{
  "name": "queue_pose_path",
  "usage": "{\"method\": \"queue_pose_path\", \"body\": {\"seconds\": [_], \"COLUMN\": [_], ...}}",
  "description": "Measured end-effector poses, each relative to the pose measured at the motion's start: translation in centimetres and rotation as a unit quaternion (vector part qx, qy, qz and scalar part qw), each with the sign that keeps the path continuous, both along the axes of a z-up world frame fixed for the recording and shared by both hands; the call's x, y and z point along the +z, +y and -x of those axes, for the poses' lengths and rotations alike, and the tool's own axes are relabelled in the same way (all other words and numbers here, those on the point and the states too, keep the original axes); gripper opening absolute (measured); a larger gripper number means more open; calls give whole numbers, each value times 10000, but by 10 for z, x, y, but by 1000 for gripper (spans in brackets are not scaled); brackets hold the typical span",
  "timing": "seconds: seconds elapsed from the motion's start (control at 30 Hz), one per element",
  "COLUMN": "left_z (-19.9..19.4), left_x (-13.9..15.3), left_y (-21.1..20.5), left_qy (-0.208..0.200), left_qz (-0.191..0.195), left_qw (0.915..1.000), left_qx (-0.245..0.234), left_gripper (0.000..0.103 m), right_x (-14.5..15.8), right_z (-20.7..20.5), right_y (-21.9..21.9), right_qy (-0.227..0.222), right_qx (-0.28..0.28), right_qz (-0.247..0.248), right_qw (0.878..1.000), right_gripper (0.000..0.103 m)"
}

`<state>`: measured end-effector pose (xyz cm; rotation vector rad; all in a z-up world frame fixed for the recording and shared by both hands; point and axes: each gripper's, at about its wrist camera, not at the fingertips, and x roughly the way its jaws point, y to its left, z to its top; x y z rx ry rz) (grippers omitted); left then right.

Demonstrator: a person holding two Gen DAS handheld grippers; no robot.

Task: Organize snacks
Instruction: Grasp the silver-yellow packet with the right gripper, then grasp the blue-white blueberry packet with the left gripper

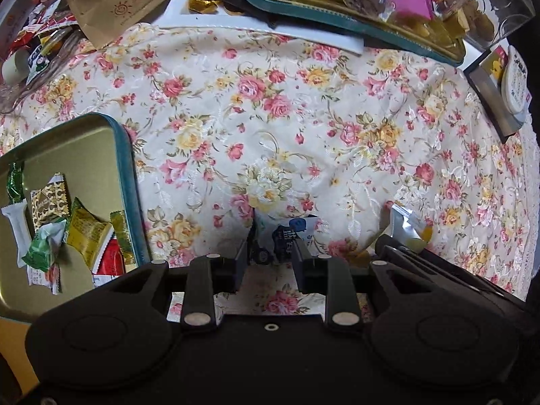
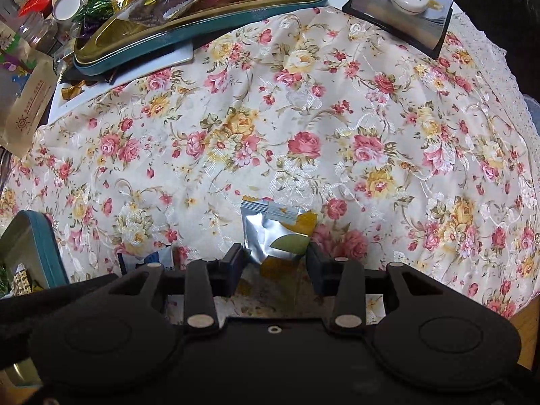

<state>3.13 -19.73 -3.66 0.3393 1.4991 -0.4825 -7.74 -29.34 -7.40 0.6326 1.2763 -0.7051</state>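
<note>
The left claw (image 1: 270, 253) is clamped on a blue-and-white snack packet (image 1: 287, 236) above the floral cloth (image 1: 303, 118) covering the desk, just beside the open tin (image 1: 126, 182) of wrapped snacks at the desk's left edge. The right claw (image 2: 275, 263) is closed on a silver-and-yellow packet (image 2: 276, 233), lifted over the cloth's middle. Another tin (image 2: 202, 30) heaped with snacks sits at the far edge.

Cream tablecloth (image 2: 303, 108) with pink and yellow roses; teal-rimmed gold tin (image 1: 128, 155); silver-and-yellow packet (image 2: 276, 233).
</note>
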Motion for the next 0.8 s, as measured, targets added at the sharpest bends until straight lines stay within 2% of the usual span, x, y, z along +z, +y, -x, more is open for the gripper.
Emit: {"method": "queue_pose_path", "body": {"seconds": [0.27, 0.43, 0.63, 0.7, 0.8], "left_z": [4, -11, -30, -32, -30], "left_x": [-20, -21, -30, -35, -53], "left_y": [-7, -4, -1, -6, -17], "left_qy": [9, -104, -380, -391, -382], "left_qz": [-265, -122, -328, -267, -569], "left_qw": [9996, 9985, 9944, 9950, 9962], "left_qx": [76, 527, 924, 875, 535], "left_gripper": [36, 36, 36, 36, 37], "right_x": [8, 13, 15, 15, 18], "right_z": [6, 13, 22, 27, 34], "right_y": [-5, -9, -14, -18, -22], "right_qy": [-134, -214, -219, -228, -275], "right_qx": [-89, -159, -200, -222, -282], "right_qz": [-156, -186, -166, -173, -186], "right_qw": [9997, 9995, 9994, 9993, 9990], "right_gripper": [43, 43, 43, 43, 43]}}
